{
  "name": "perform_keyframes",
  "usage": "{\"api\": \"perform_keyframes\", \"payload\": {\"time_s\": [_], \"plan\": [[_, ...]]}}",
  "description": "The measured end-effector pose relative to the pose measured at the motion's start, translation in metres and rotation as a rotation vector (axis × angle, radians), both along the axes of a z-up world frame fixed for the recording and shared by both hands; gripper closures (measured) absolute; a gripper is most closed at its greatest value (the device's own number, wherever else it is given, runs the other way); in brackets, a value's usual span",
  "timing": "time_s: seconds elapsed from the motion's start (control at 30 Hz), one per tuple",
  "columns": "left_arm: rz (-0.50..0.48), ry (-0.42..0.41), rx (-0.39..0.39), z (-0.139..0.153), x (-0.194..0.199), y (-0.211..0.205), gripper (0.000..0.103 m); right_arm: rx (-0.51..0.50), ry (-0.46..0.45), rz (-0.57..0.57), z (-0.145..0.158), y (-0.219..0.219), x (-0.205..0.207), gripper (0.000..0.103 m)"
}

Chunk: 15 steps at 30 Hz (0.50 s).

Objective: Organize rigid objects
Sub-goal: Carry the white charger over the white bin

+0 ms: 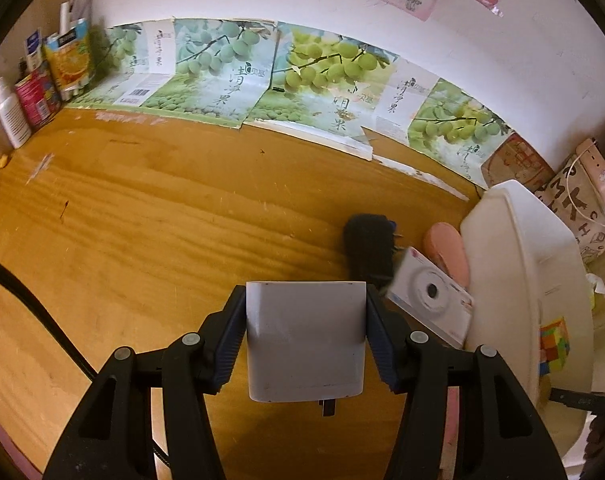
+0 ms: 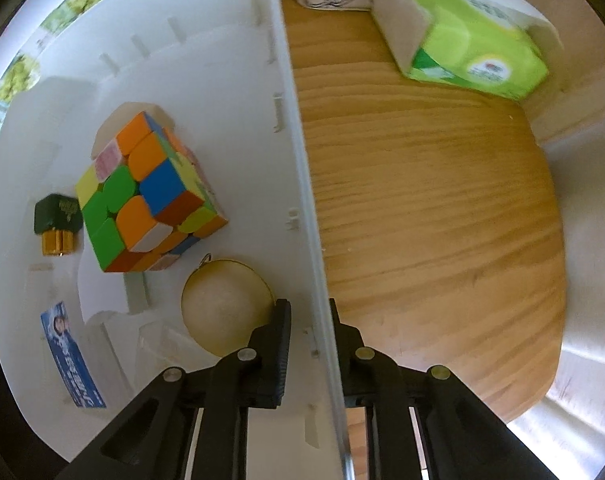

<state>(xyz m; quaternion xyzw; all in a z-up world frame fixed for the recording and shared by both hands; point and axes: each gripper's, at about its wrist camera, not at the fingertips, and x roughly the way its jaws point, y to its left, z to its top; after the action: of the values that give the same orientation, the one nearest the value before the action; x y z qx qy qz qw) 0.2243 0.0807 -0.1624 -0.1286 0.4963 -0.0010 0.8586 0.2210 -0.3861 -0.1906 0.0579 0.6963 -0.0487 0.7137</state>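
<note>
I had the left hand-held gripper (image 1: 306, 344) clamped on a white charger block (image 1: 304, 340), both pads pressed flat against its opposite sides, its prong end facing back toward the wrist and clear of the counter (image 1: 142, 220). The block hung in the air above the wood.

I took the white bin (image 1: 522, 264) as my landmark. It lay to the right of the held block and slightly beyond it, its long wall running away from me. Just outside its near wall sat a white camera box (image 1: 432, 294), a pink oval item (image 1: 448, 254) and a black adapter (image 1: 368, 246), all still on the counter between the block and the bin.

My right hand-held gripper (image 2: 310, 344) was closed down on the bin's rim (image 2: 302, 184), one finger inside and one outside, pointing straight down; I judged it was steadying the bin. Inside the bin, left of that rim, lay a puzzle cube (image 2: 142, 196), a round pale case (image 2: 226, 304), a small dark green bottle with a gold cap (image 2: 58, 220) and a blue card (image 2: 70, 360). A green tissue pack (image 2: 466, 28) sat on the wood outside the bin.

The move ahead, as I judged it, turned on carrying the block rightward over the near wall; the left hand held it, so it was the one to travel.
</note>
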Motion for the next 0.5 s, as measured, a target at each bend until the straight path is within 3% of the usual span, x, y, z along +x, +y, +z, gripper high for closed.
{"api": "perform_keyframes", "payload": {"time_s": [0.5], "plan": [[0.034, -0.103, 0.013, 0.056, -0.041, -0.052, 0.043, 0.002, -0.101, 0.305, 0.01, 0.009, 0.006, 0.096]]}}
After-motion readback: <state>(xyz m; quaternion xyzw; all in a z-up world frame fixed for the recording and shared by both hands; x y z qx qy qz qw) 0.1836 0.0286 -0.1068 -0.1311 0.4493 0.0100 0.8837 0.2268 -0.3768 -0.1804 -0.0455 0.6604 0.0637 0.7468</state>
